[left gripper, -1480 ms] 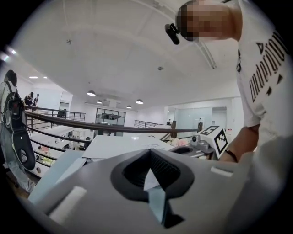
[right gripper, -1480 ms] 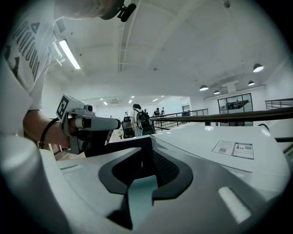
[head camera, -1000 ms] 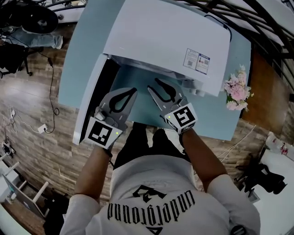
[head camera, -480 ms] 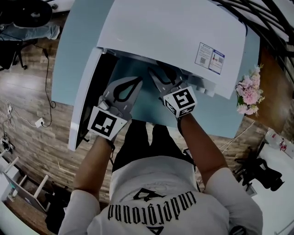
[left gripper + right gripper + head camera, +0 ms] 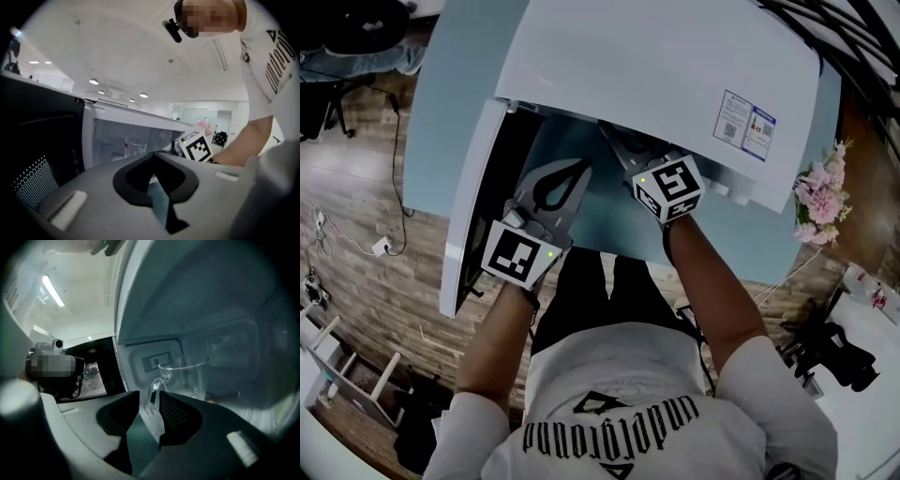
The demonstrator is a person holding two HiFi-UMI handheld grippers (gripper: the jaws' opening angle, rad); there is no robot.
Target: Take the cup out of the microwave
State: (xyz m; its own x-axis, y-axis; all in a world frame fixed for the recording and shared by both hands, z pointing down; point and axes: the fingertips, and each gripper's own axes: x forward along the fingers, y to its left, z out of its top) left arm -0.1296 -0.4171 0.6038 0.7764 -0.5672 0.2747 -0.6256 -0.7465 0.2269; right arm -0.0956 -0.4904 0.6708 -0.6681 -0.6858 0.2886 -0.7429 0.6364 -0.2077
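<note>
Clear glass cup [image 5: 187, 373] sits inside the open microwave [image 5: 656, 84]; right gripper [image 5: 149, 395], jaws just opened wide, straddles its handle without pinching; left gripper [image 5: 153, 158], pressed together and empty, waits outside the microwave

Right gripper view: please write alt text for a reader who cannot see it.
The right gripper reaches into the open microwave toward a clear glass cup. Its jaws, which have just been opening, stand apart, with the cup's handle at the gap between their tips, not gripped.
</note>
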